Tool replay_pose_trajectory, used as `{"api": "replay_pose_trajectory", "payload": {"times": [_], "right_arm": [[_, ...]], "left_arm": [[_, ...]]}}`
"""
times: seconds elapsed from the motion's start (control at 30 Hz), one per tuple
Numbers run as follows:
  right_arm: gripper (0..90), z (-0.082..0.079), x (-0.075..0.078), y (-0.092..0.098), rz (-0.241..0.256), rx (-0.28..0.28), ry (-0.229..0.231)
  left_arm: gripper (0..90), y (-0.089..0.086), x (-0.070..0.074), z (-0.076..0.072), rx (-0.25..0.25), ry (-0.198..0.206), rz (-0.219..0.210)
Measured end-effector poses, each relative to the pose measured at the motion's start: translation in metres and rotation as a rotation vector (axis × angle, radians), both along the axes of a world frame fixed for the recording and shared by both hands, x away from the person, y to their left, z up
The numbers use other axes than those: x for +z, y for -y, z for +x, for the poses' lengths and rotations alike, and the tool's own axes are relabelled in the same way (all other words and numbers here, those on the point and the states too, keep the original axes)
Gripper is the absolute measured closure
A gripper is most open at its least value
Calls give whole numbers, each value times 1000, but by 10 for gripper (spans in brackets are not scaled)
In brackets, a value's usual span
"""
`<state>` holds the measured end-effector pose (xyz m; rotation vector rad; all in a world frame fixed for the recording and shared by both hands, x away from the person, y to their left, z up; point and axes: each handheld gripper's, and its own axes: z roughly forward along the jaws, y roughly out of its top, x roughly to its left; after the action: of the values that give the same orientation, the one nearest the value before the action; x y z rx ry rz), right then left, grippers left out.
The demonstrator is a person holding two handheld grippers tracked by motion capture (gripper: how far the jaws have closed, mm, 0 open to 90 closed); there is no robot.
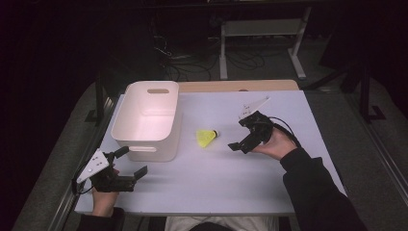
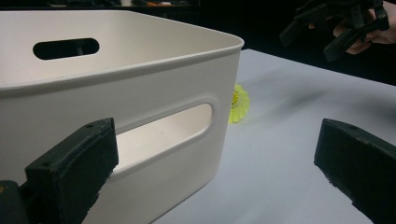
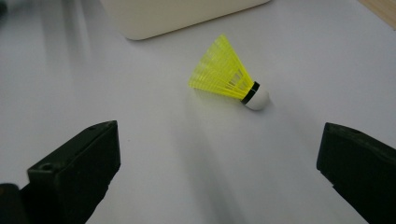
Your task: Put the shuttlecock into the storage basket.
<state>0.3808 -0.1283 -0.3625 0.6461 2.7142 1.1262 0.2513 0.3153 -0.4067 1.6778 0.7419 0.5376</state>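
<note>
While the yellow shuttlecock [image 1: 207,138] lay on its side on the table [image 1: 269,183] just beside the white bin [image 1: 146,120], my right gripper [image 1: 244,134] hovered near it, released, as was my left gripper [image 1: 131,162], so I judged reaching and closing came next.
</note>
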Motion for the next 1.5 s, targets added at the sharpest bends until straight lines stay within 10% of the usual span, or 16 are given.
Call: {"api": "replay_pose_trajectory", "payload": {"times": [1.5], "right_arm": [[42, 23, -34, -29, -18, 15, -58]], "left_arm": [[0, 0, 0, -1, -2, 2, 0]]}}
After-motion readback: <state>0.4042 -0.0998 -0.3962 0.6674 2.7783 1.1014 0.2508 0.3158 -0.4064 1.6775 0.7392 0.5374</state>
